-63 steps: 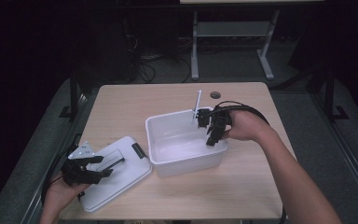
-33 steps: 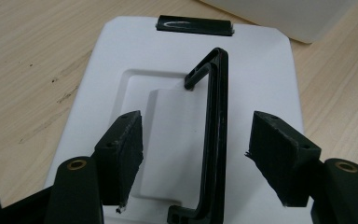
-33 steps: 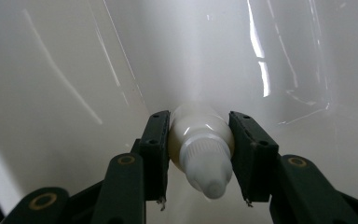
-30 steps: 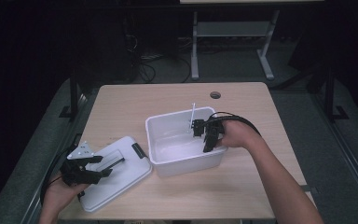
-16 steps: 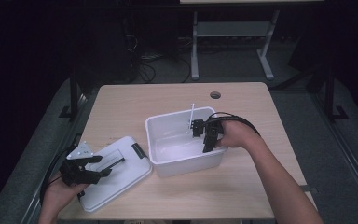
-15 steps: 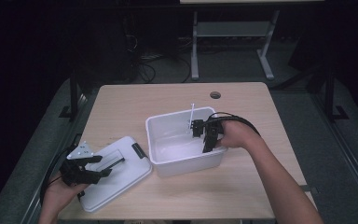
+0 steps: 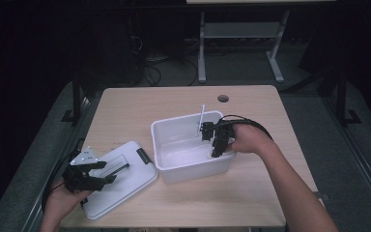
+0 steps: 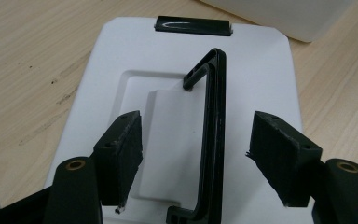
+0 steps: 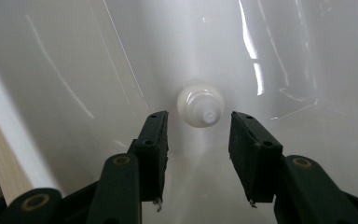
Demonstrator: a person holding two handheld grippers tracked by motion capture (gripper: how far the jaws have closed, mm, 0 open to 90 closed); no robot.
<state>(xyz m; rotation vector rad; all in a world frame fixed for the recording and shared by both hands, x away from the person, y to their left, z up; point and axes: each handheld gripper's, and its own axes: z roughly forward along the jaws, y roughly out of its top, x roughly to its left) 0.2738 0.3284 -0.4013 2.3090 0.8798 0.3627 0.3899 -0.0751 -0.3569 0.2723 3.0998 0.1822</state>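
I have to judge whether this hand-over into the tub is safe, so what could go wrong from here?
1. The right gripper has just been opening; the small white round screw-top bottle lies free beyond its pads and might roll across the glossy white plastic tub.
2. Lifting out, that gripper could catch the tub's wall, which is close beside it.
3. The left gripper stands open astride the black handle of the white rectangular lid; closing off-centre may slide the lid.

The left tongs (image 7: 92, 175) hover low at the desk's near left corner, jaws spread wide and level. The right forearm reaches in from the near right edge; the right tongs (image 9: 198, 147) point downward, jaws just opening, nothing pinched.
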